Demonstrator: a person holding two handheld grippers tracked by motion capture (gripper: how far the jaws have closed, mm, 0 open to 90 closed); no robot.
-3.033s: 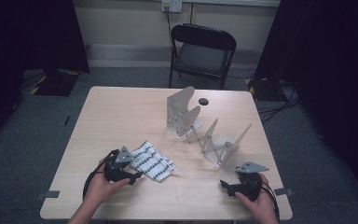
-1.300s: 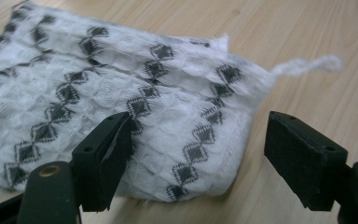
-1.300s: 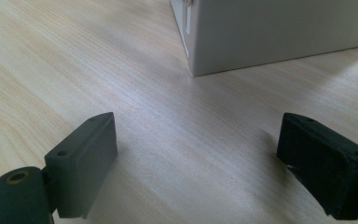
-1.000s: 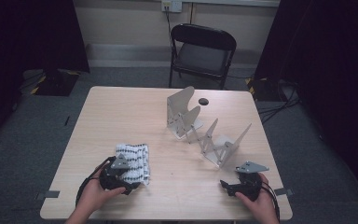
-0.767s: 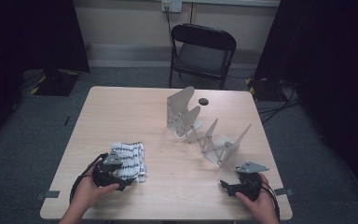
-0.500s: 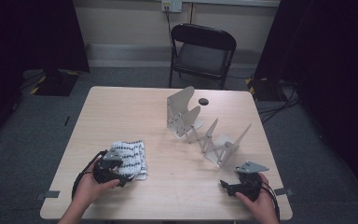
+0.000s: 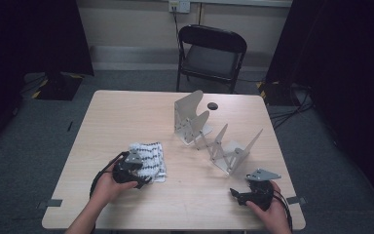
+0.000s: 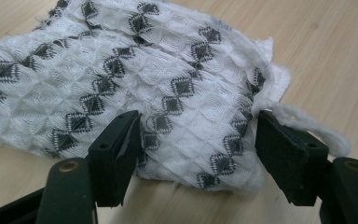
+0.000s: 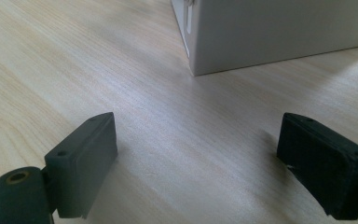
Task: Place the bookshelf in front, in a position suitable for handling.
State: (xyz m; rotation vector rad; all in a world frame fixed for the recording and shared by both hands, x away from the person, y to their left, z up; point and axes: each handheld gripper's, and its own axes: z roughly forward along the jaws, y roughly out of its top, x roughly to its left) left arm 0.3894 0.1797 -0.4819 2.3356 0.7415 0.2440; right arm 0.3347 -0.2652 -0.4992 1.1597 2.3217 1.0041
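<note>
Fingers of the left gripper (image 8: 198, 154) stand apart and have just been closing, a corner of the folded white waffle-weave cloth with black diamond pattern (image 8: 135, 88) between them, its frayed edge brushing the right-hand pad; in the high view that cloth (image 7: 147, 158) lies left of centre on the pale wooden table (image 7: 126, 112); the right gripper (image 9: 198, 170) rests with jaws wide near the grey metal folding rack (image 7: 214, 136); I would slide lower under the fold before pinching, catching every layer.
</note>
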